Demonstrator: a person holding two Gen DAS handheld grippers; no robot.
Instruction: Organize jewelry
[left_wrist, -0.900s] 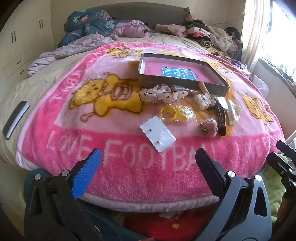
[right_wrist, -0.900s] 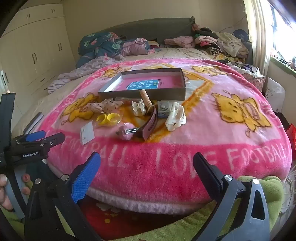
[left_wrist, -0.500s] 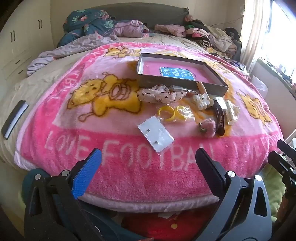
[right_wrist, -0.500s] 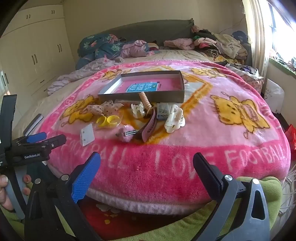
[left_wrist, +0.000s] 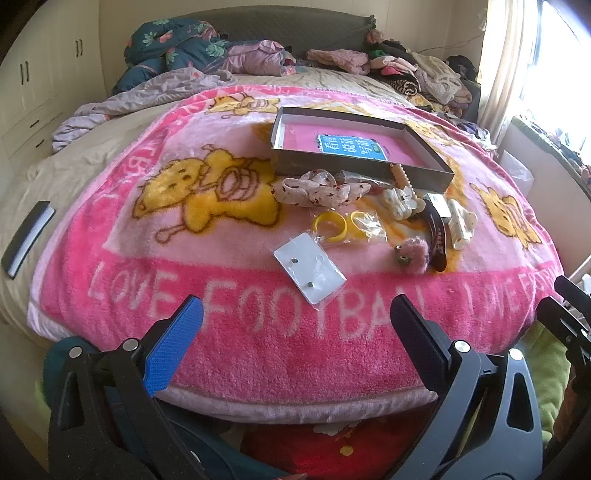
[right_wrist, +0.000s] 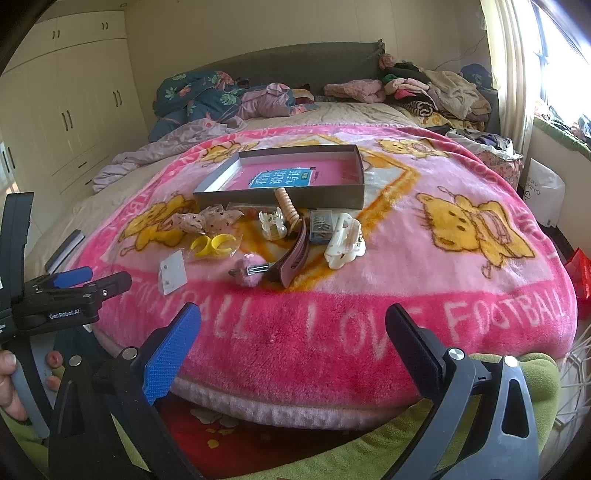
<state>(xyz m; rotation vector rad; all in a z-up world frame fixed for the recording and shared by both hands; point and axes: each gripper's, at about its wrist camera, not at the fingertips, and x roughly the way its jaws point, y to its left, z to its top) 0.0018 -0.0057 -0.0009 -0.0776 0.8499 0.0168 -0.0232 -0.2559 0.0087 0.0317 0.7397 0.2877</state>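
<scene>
Hair clips, yellow plastic rings (left_wrist: 330, 229) and a white earring card (left_wrist: 309, 272) lie scattered near the front edge of a pink plush blanket (left_wrist: 147, 236), before a shallow grey cardboard box (left_wrist: 354, 168); the left gripper (left_wrist: 295, 326) hovers, fingers spread.

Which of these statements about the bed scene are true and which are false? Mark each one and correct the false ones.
1. The grey box already holds the hair clips. False: its pink floor shows only a blue label; the clips lie on the blanket in front of it.
2. The left gripper is open and holds nothing. True.
3. The yellow rings lie beyond the white earring card, toward the box. True.
4. The right gripper is shut on the pink pompom. False: its fingers stand apart, short of the items, and the pompom lies on the blanket.
5. The white claw clip sits at the right end of the cluster. True.
</scene>
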